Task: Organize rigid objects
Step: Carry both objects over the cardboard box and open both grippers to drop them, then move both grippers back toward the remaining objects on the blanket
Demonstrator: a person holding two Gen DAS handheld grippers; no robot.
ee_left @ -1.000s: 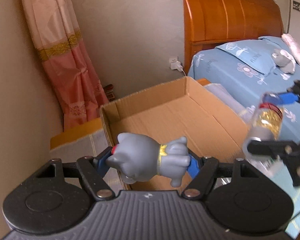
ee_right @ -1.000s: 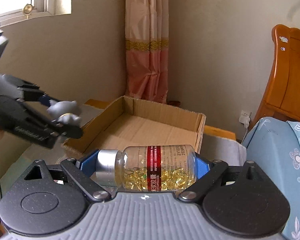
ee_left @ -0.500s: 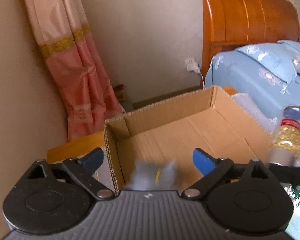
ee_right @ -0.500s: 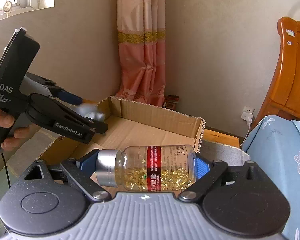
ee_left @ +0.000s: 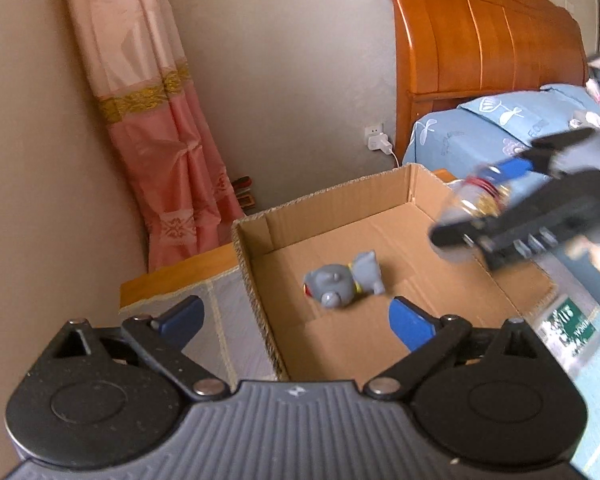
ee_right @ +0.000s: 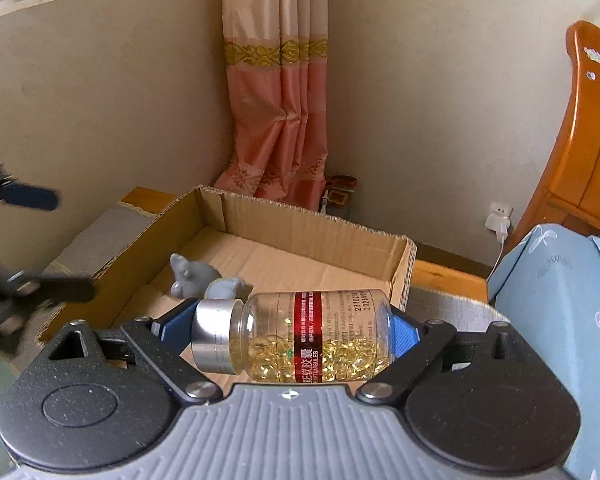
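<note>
Progress partial: grey rubber cat figurine lies inside open brown cardboard box. Left tool, jaws just opened, holds nothing. Right tool clamps clear capsule bottle above the box, undeposited.

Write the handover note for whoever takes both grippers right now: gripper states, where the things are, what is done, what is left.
Left gripper: jaws have just been opening, now wide, nothing between them.
Right gripper: shut on the capsule bottle, held sideways by its silver cap and its base, near the cardboard box.
Grey toy figure: lying on its side on the box floor.
Done: toy is in the box.
Left: bottle probably goes into the box next; lower it beside the toy, then release.
</note>
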